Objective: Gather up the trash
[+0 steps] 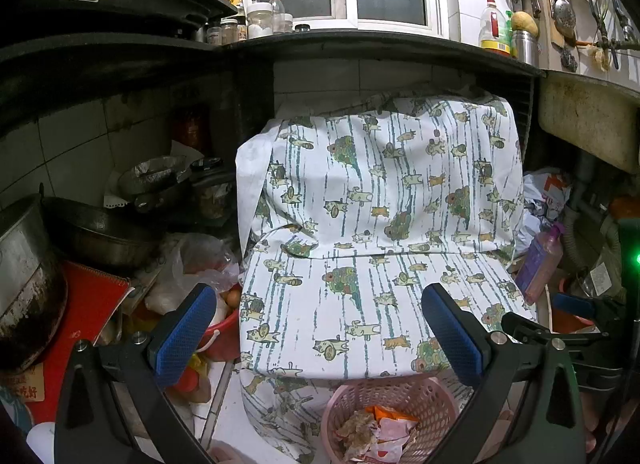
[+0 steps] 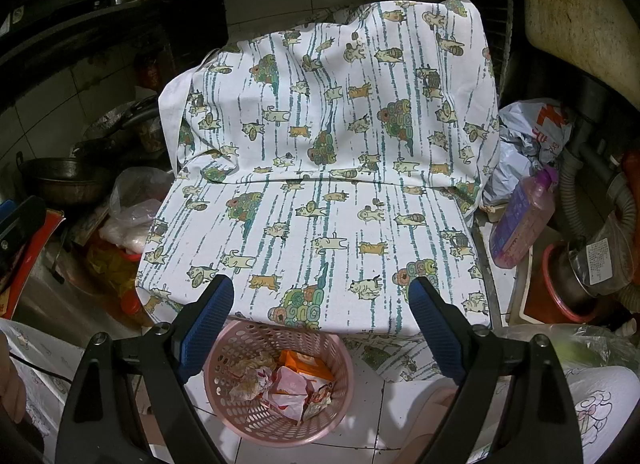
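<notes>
a pink mesh basket (image 2: 279,384) of crumpled wrappers (image 2: 288,384) sits on the white tiled floor (image 2: 360,452), touching the front edge of a cat-print cloth (image 2: 320,191). the left gripper (image 1: 320,334) and right gripper (image 2: 322,326) are both spread wide, holding nothing. clutter crowds both sides.

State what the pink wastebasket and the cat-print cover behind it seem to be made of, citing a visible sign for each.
Pink wastebasket: probably moulded plastic, matte, judging by its uniform lattice of holes.
Cat-print cover: woven cloth, likely cotton, matte; it drapes and creases softly.
</notes>
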### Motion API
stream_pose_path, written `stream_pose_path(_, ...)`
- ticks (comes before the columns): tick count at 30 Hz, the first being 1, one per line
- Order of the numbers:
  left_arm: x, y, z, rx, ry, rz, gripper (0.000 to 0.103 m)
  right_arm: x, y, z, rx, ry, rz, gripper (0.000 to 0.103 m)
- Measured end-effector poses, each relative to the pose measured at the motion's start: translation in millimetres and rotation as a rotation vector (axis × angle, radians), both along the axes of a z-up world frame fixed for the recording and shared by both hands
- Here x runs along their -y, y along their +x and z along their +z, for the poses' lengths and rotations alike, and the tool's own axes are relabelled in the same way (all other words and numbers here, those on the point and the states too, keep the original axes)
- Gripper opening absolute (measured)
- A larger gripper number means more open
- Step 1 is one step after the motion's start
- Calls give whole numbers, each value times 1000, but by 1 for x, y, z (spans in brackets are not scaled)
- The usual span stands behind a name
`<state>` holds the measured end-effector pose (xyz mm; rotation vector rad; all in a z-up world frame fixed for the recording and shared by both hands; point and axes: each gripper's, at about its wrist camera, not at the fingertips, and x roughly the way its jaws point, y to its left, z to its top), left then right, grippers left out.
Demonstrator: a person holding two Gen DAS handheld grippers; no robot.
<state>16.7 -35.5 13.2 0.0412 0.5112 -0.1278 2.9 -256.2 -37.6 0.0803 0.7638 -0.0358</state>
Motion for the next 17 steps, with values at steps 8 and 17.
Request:
stream_pose_path(8, 0, 0, 0, 0, 1, 0, 103, 0, 0, 0, 0, 0, -1, 88)
stream_pose_path(17, 0, 0, -1, -2, 1, -2, 103, 1, 1, -1, -2, 0, 1, 88)
